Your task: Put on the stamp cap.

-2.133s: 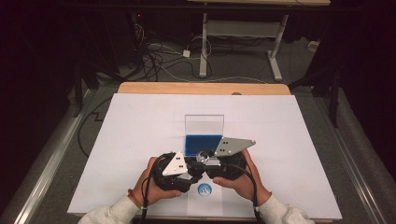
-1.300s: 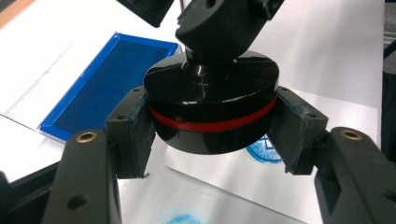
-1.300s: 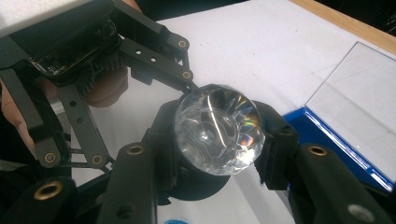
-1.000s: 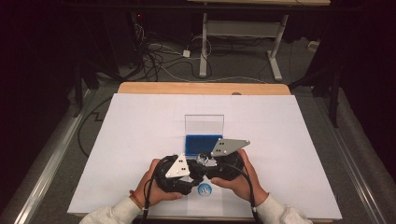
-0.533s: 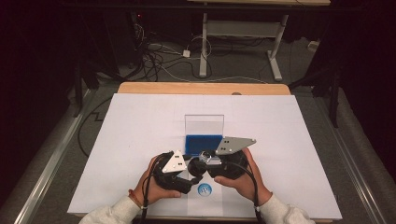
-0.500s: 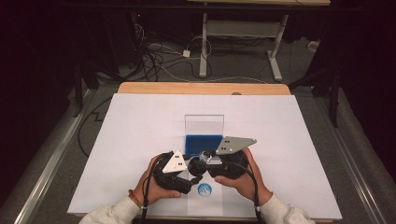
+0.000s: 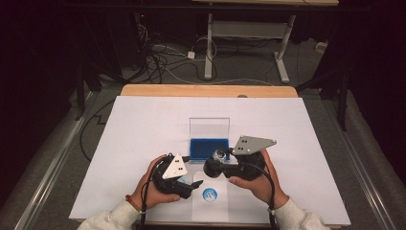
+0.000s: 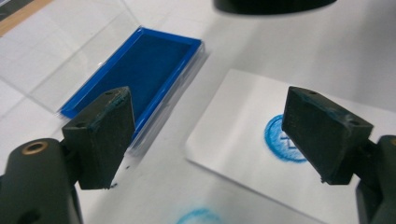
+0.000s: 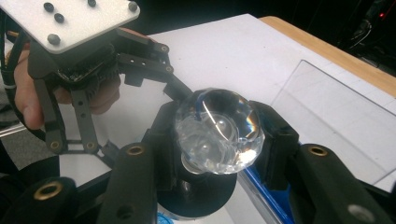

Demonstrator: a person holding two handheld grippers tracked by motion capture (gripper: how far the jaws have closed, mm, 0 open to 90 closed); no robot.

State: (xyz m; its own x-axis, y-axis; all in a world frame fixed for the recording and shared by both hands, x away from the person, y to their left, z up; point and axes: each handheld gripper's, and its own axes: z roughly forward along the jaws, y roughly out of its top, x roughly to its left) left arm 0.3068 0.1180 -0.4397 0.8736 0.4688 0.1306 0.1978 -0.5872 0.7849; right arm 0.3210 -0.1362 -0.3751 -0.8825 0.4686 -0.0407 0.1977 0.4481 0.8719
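- Just above the near edge of the desk (image 7: 143,124), the stamp (image 9: 217,133) with its clear crystal knob sits clamped between the right gripper's (image 7: 215,165) fingers, lifted off the white card (image 7: 209,201) and hanging between the card and the ink pad (image 7: 209,147).
- On the card there's a fresh round blue print (image 7: 208,194), clean and complete; in the left gripper view a second, fainter blue mark (image 8: 200,217) shows on the desk sheet just beside the card's edge.
- Big change: a second ago the stamp was down on the card with both grippers crowded over it; now it has come up and back toward the pad. The impression looks made, so I'd judge the pressing step done.
- The left gripper (image 7: 191,184) has just been opening its fingers (image 8: 105,135) and they now stand wide apart with nothing between them, blue smudges on the pads, hovering over the card's corner.
- The right fingers are closed tight on the stamp's neck, below the knob.
- The ink pad's clear lid (image 7: 209,128) stands open behind the blue tray.
- Count: one stamp, one ink pad, one card, two blue marks, two grippers.
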